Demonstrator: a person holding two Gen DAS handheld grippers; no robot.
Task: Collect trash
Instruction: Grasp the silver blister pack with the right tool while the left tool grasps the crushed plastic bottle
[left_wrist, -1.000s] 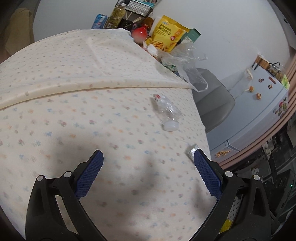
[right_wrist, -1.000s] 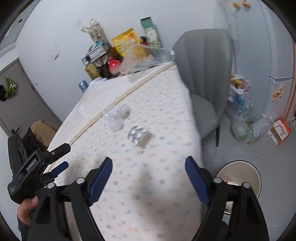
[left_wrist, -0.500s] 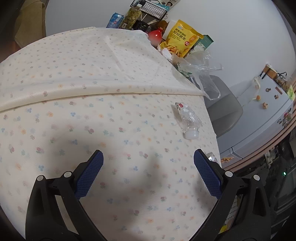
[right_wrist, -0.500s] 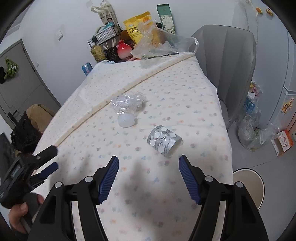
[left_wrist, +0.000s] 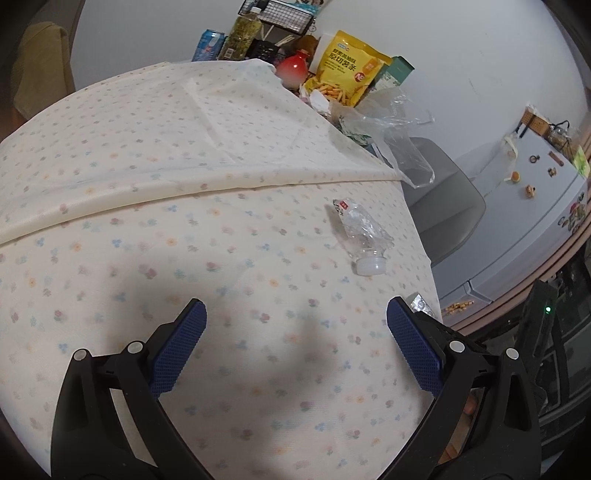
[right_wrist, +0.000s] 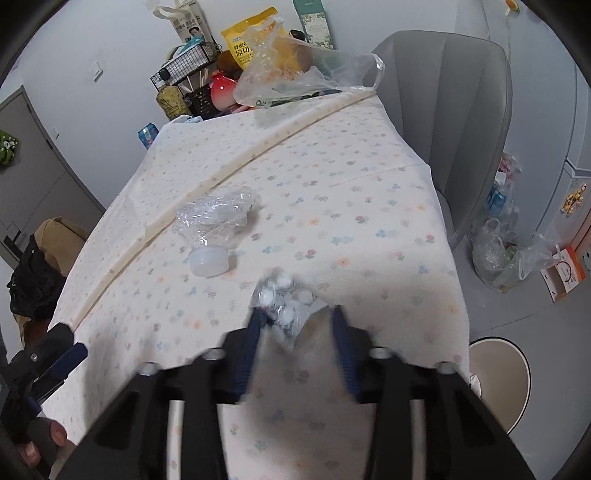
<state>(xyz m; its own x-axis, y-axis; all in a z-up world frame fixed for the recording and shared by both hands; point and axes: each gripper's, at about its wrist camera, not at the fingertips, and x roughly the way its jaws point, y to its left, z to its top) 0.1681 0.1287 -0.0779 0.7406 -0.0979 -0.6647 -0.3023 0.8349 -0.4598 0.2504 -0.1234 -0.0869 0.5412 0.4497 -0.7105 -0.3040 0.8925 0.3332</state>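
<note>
Right hand-held gripper (right_wrist: 297, 314) half-closed around crumpled silver blister pack (right_wrist: 283, 302); left hand-held gripper (left_wrist: 295, 325) apart.

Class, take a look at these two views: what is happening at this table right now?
A person holding two grippers is clearing rubbish from a floral-clothed table. The right gripper reaches around a silver foil blister pack, its blurred jaws partly apart, the pack not visibly clamped. The left gripper hovers wide open and empty. A crushed clear plastic bottle lies beyond, untouched.
</note>
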